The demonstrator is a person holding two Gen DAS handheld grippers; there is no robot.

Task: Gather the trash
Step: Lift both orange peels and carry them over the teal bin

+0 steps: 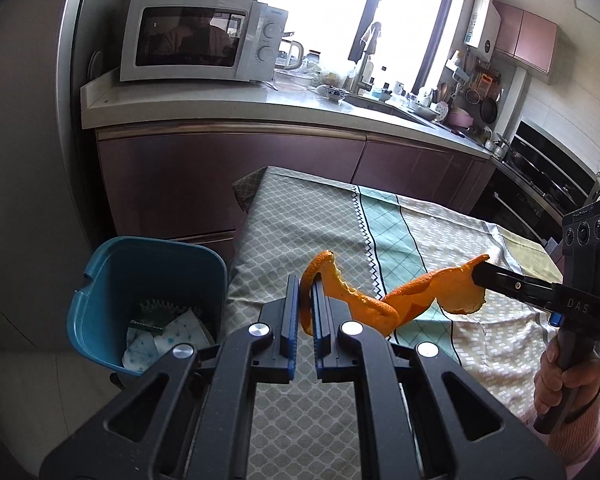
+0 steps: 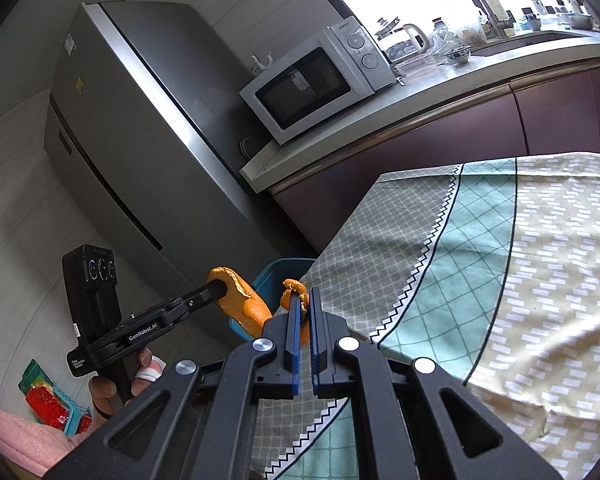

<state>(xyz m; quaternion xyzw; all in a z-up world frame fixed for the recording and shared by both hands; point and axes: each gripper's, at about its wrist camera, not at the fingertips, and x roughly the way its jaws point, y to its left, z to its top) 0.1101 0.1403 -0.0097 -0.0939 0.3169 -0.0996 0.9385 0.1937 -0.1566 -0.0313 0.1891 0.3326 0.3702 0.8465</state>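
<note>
Peel (image 1: 374, 300) pinched at both ends: left gripper (image 1: 306, 286) jaws pressed onto one curled end, right gripper (image 1: 478, 274) jaws clamped on the other, strip slung between them above the tabletop (image 1: 300, 216) near its left edge, not touching the cloth. Main risk: tearing the strip if the two hands drift apart, since middle section looks thin and already twisted; half would likely drop onto the cloth or floor. Second risk: uneven release, with one end let go early, leaving the strip swinging and possibly missing the bin (image 1: 148, 300). Third: thin grip on the right end, only a sliver between the pads in the right wrist view, so slip-out plausible under any tug. Bin sits on the floor just beside the tabletop's left edge, open top, paper scraps already inside; rim lower than the tabletop, so a clear drop once over it. Obstruction: tabletop edge and hanging cloth corner close to bin rim. Around: fridge (image 2: 132, 128) to the left, microwave (image 1: 200, 38) on the counter behind, red packaging (image 2: 48, 400) on the floor.
</note>
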